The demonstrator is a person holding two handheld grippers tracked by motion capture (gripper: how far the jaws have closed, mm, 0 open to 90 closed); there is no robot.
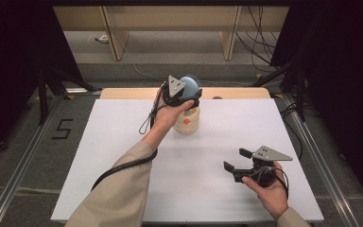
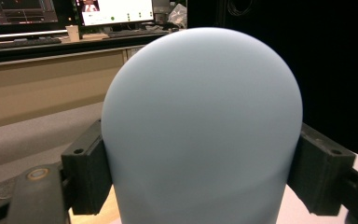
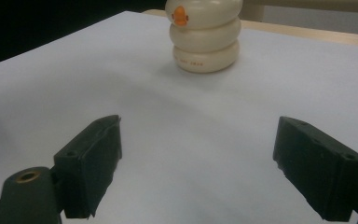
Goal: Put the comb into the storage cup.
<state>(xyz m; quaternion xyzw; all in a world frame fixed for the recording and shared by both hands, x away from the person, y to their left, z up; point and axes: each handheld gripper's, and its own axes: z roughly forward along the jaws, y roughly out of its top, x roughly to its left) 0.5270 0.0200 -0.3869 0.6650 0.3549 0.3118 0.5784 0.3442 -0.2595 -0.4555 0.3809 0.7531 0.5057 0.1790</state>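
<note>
A cream ringed body with an orange beak (image 1: 187, 120) (image 3: 205, 39) stands near the far middle of the white table (image 1: 123, 156). Above it sits a pale blue dome (image 1: 190, 85) (image 2: 200, 126), and my left gripper (image 1: 183, 97) (image 2: 200, 175) is shut on the dome's sides, both black pads (image 2: 86, 175) pressed against it. Whether the dome rests on the cream body or hangs just over it I cannot tell. My right gripper (image 1: 236, 160) (image 3: 198, 168) hovers near the front right of the table, jaws wide open with nothing between them, pointing toward the cream body.
The table's wooden far edge (image 1: 236, 92) lies just behind the cream body. Dark stands and cables (image 1: 288, 75) flank the table. A desk with monitors (image 2: 112, 11) stands beyond the table in the left gripper view.
</note>
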